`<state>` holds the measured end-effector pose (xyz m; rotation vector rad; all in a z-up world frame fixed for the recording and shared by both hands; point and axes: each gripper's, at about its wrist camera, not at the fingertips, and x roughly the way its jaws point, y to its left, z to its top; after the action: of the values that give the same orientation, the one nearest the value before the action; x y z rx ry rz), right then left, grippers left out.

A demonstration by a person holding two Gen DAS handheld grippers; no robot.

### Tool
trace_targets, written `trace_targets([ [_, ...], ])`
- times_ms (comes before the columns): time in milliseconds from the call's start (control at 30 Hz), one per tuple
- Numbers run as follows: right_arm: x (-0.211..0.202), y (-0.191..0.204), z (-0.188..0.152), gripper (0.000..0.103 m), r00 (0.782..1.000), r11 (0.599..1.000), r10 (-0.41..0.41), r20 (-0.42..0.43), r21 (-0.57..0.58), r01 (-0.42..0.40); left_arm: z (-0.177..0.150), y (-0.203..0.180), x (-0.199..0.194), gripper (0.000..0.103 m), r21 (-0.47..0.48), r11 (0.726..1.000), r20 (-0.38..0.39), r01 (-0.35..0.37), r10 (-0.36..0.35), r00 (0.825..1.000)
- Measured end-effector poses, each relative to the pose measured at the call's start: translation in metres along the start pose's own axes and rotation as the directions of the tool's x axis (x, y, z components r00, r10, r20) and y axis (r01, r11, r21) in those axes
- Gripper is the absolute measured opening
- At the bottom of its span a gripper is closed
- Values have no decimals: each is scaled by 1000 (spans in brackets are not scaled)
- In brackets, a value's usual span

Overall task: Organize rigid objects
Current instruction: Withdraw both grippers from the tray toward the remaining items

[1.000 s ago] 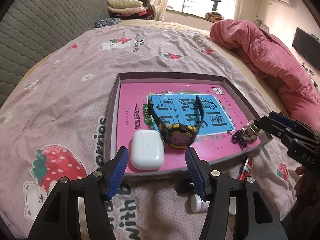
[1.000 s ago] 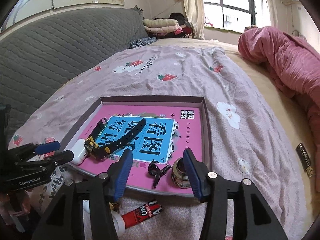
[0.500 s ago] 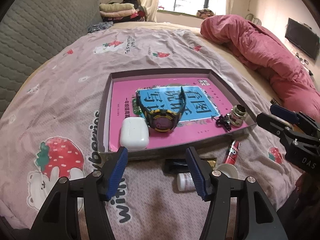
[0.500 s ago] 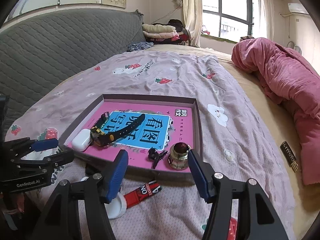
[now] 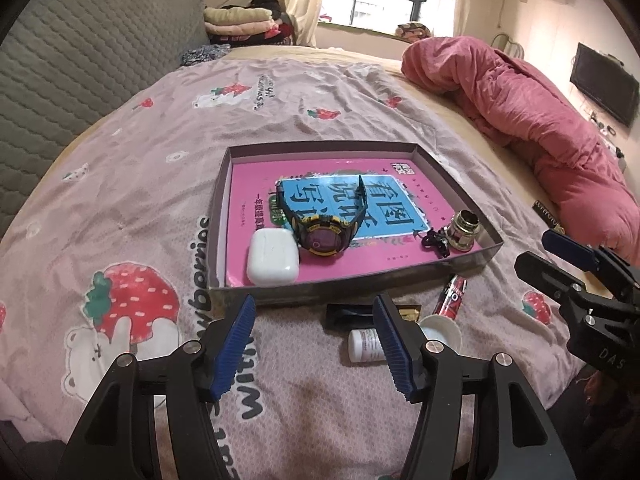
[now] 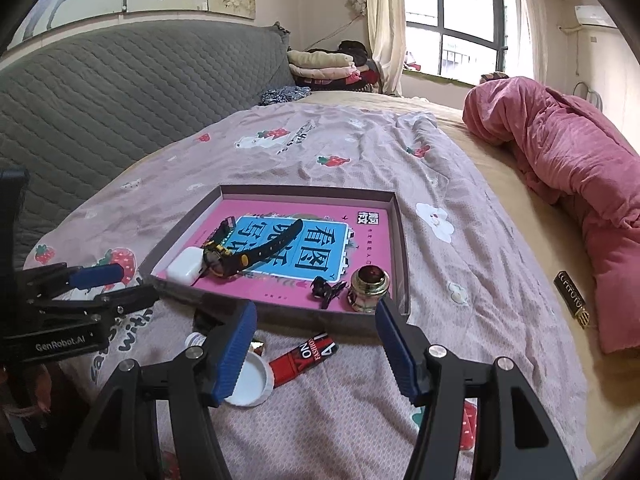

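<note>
A shallow grey box [image 5: 219, 216] [image 6: 403, 256] on the bed holds a pink book, a white earbud case [image 5: 273, 255] [image 6: 185, 266], a black-yellow watch [image 5: 325, 236] [image 6: 240, 256], a black hair clip [image 5: 434, 240] [image 6: 326, 289] and a brass fitting [image 5: 463, 230] [image 6: 369, 288]. In front of the box lie a white bottle [image 5: 365, 346], a white cap [image 6: 250, 380], a red strap [image 5: 454, 296] [image 6: 304, 358] and a black item [image 5: 348, 314]. My left gripper [image 5: 314, 346] and right gripper [image 6: 314, 352] are open and empty, hovering short of the box.
A pink quilt [image 5: 532, 128] [image 6: 568, 168] lies bundled on the right of the bed. A grey padded headboard [image 6: 100, 92] stands on the left. Folded clothes [image 5: 240, 20] sit by the window. A small dark tag [image 6: 572, 300] lies at the quilt's edge.
Both grippers have pulled back and up from the box, still open. More of the loose items in front of the box has come into view. Nothing in the box has moved.
</note>
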<state>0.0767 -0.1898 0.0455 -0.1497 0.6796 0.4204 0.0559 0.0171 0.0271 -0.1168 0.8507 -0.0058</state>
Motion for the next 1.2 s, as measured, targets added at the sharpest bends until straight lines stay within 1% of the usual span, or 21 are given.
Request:
trace_targets([
  [267,-6,4,-5,61,1000,1000,6,-6,1,-6,-5,-2,-8,63,7,1000,-4,10,-10,1000],
  [400,-10,3,-5,61,1000,1000,2,-1,6,-2,-7,1,-11,63,-18,999,-19,33,-34,999],
  [500,-13,1,-5,61,1000,1000,1,3,9,-1,-10,1,-11,63,-12,1000,-24,20,-20,1000],
  [600,-16,2,-5,61,1000,1000,3,7,7,-3,-11,2,-12,63,-18,1000,-28,24,-25,999],
  [967,-22,10,-8,61,1000,999,22,3,-26,-22,-14,-8,-16,63,16,999,-33,32,-31,999],
  [1200,-21,18,-11,61,999,998,32,-15,-54,-33,-16,-9,-15,63,21,999,-49,32,-31,998],
])
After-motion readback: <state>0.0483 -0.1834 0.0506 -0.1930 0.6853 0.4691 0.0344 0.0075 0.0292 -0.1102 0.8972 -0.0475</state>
